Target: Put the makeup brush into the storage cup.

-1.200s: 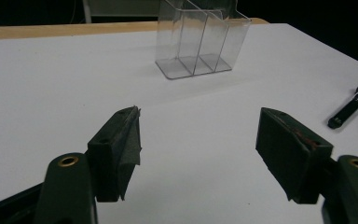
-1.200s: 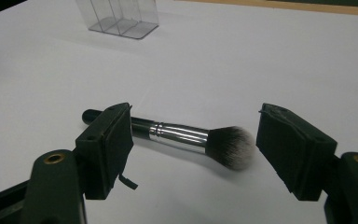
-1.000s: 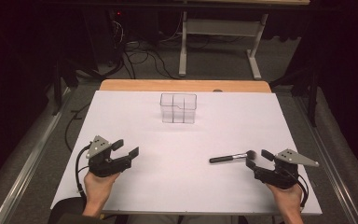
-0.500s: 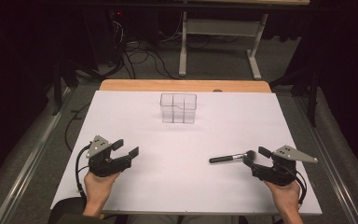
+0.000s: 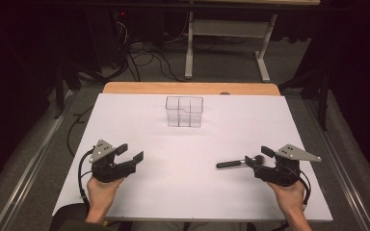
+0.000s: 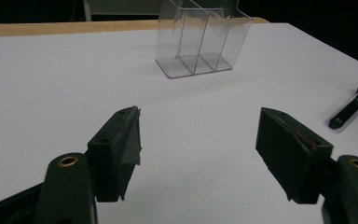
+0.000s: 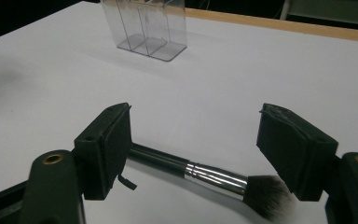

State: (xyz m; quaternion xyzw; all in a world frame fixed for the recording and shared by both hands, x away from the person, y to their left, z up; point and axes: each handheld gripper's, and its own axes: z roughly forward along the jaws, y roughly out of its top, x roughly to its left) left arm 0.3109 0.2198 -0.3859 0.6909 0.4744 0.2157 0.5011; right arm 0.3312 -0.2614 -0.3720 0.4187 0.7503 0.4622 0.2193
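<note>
Hovering low over a white table (image 5: pixel 183 144), the right gripper (image 7: pixel 200 154) had its two black jaws spread wide, with nothing gripped. A makeup brush (image 7: pixel 205 179) lay flat on the table crosswise beneath the gap between those jaws. Its dark handle ran out past the left-hand jaw in the right gripper view, its silver collar sat under the middle of the gap, and its dark bristle tuft lay close under the right-hand jaw. Whether that jaw touched the bristles could not be told; neither pad pressed on the brush.

In the high view, the right gripper (image 5: pixel 265 161) sat near the table's front right edge, held by the person's right hand (image 5: pixel 289 197), and the brush (image 5: pixel 233 163) stuck out from its jaws toward the table's middle.

The left gripper (image 5: pixel 127 156) was near the front left edge, held by the left hand (image 5: pixel 101 192), well apart from the brush. Its jaws also stood wide open, and only bare table lay between them in the left gripper view (image 6: pixel 198 140). The brush handle's end (image 6: pixel 352 109) showed off to that gripper's right.

A clear plastic organiser (image 5: pixel 184 111) with upright compartments stood ahead of both grippers, well beyond them, toward the table's far edge.
</note>
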